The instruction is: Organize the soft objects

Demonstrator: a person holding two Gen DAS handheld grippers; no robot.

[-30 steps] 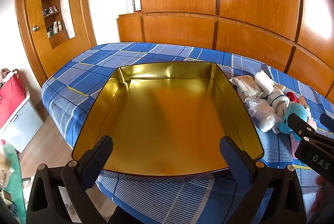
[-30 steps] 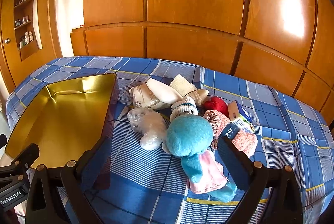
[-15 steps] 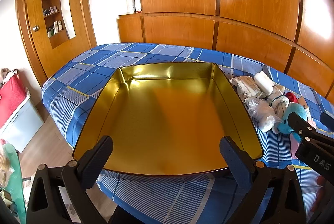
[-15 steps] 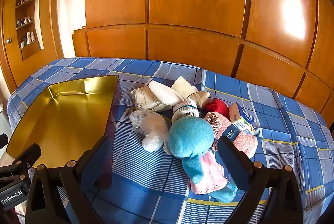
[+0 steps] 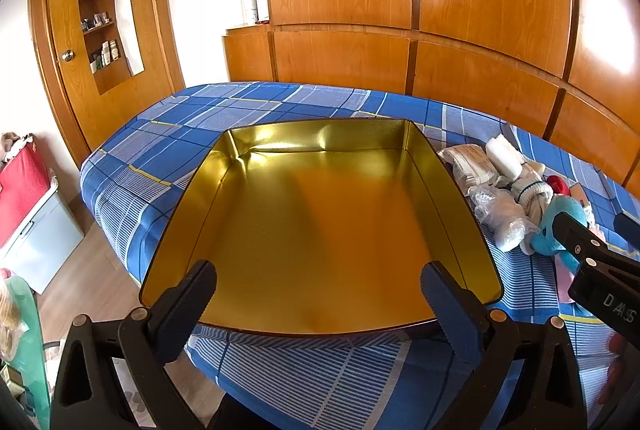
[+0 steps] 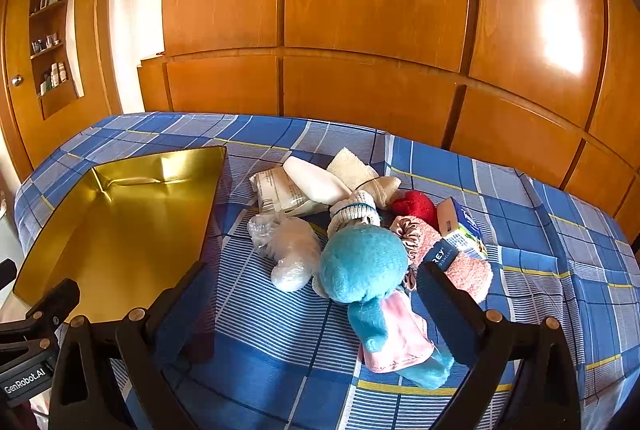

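Observation:
An empty gold metal tray (image 5: 452, 185) lies on the blue plaid bed; it also shows at the left of the right wrist view (image 6: 60, 213). A pile of soft things lies to its right: a blue plush toy (image 6: 362, 268) in a pink dress, a plastic-wrapped white bundle (image 6: 290, 250), a pink cloth (image 6: 466, 268), a red soft item (image 6: 416, 205), rolled socks (image 6: 354, 213) and white cloths (image 6: 316, 181). My left gripper (image 5: 320, 306) is open and empty over the tray's near edge. My right gripper (image 6: 312, 300) is open and empty, just in front of the plush toy.
A small blue-and-white carton (image 6: 462, 228) lies at the pile's right side. Wooden wardrobe panels (image 6: 360, 29) stand behind the bed. A door with a shelf niche (image 5: 104, 29) is at the left. A red and grey box (image 5: 28, 205) stands on the floor beside the bed.
The right gripper has tilted slightly, so the pile sits a little lower and closer in its view. The left gripper has barely moved. Nothing was grasped.

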